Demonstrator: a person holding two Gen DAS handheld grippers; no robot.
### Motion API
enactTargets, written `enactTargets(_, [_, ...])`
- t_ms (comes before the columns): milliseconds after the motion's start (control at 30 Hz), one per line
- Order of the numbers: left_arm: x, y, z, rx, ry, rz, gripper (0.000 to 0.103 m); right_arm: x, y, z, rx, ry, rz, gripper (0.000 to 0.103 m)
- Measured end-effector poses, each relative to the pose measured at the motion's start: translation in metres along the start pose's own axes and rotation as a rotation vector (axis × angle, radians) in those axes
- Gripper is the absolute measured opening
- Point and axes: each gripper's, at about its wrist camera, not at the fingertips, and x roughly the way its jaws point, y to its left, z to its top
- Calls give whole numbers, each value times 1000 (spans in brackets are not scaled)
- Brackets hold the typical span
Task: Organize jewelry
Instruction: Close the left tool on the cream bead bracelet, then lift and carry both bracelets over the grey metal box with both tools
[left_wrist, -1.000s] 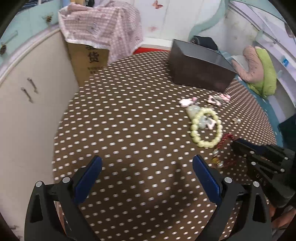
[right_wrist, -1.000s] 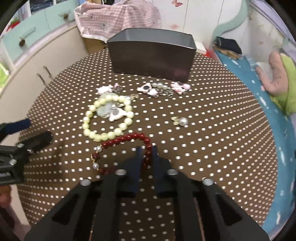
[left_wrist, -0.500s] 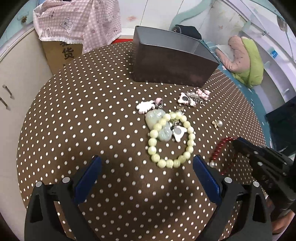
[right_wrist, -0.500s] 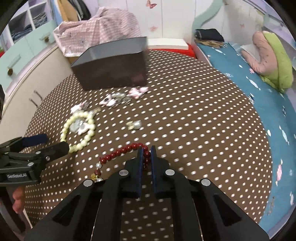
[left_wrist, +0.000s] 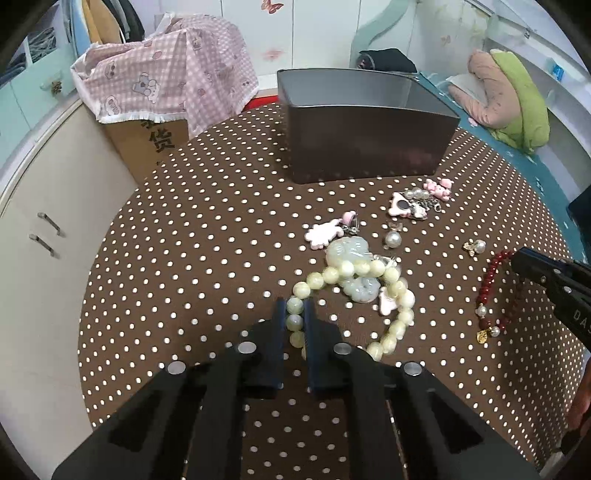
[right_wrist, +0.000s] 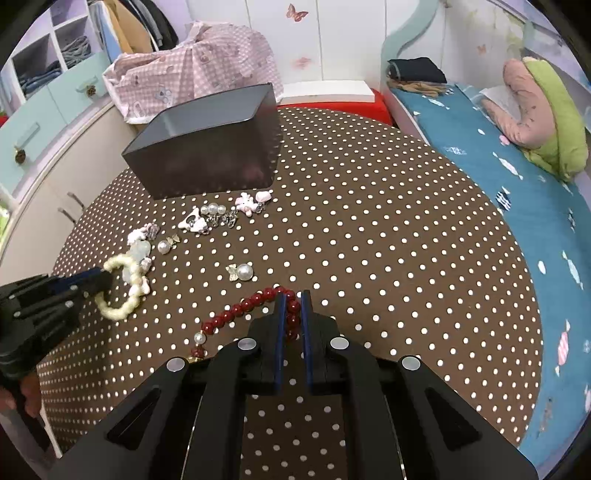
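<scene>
Two hand-held grippers work over the round, dotted worktop (right_wrist: 388, 236). The left hand-held gripper (left_wrist: 295, 317) has its jaws drawn narrow on the near side of the pale bead bracelet (left_wrist: 384, 291), pinching a few beads between them. The right hand-held gripper (right_wrist: 291, 310) is likewise nearly closed, clamping the red bead bracelet (right_wrist: 240, 308) at one end, the rest trailing on the cloth toward the left edge. Small pearl and pink charms (right_wrist: 212, 218) lie scattered between the bracelets and the dark box (right_wrist: 207, 162), which stands near the far edge. The right half of the worktop is bare cloth out to its rim, next to the bed (right_wrist: 517, 192).
</scene>
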Motion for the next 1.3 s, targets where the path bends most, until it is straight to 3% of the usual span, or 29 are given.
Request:
enactTargets(233, [-6, 11, -5, -15, 10, -74, 8, -4, -4, 4, 9, -19, 10, 8])
enactTargets(800, [-76, 5, 2, 49, -180, -35, 8, -50, 10, 17, -50, -141, 7, 8])
enactTargets(1300, [-105, -1, 28, 88, -282, 1, 8, -84, 16, 45, -100, -254, -17, 8])
